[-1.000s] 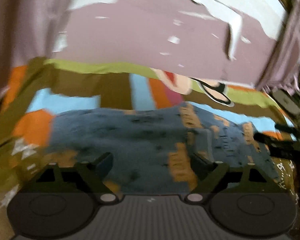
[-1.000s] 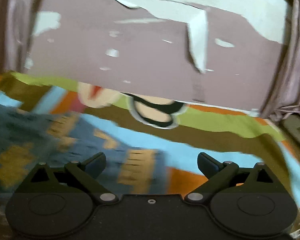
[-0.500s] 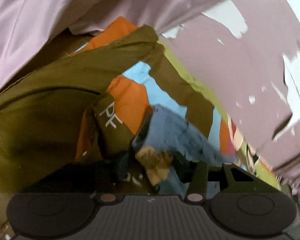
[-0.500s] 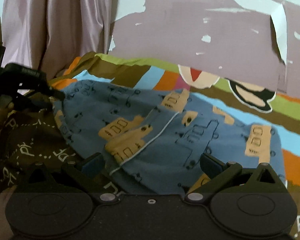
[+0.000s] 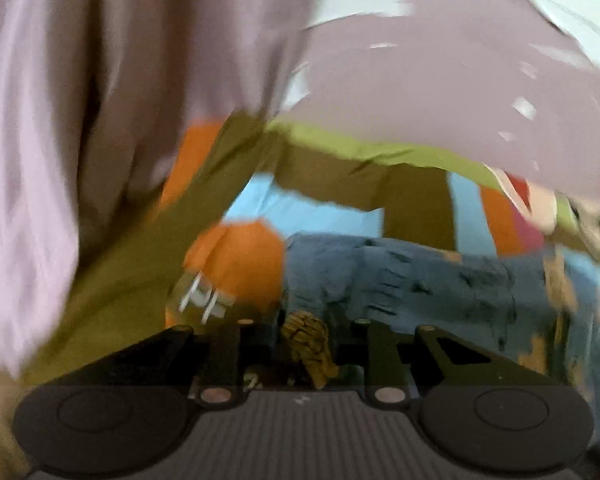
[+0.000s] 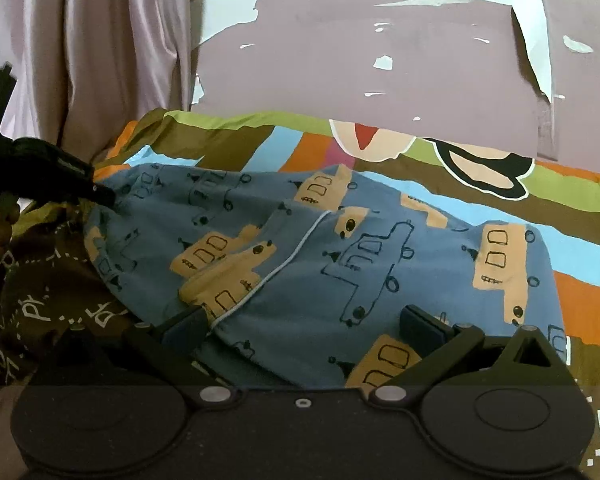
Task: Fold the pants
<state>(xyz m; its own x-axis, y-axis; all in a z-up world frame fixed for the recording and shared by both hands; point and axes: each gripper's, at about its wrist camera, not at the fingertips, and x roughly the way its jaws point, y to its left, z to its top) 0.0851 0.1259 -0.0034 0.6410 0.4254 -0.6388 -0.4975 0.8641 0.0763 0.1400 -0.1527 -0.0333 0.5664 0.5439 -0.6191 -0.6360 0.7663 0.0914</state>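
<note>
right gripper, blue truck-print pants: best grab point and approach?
The near hem of the blue truck-print cotton pants, between the open right gripper jaws. Come in low from the front: that edge lies flat and free, while the left gripper already pinches the far left corner.

The left tool sits at six o'clock with its jaws drawn close together, pinching a bunched fold of the blue pants; the picture is blurred; the pants spread from the centre toward three o'clock over a striped bedsheet of orange, olive and light blue; a mauve curtain hangs at nine o'clock; a peeling mauve wall fills twelve to two o'clock.
</note>
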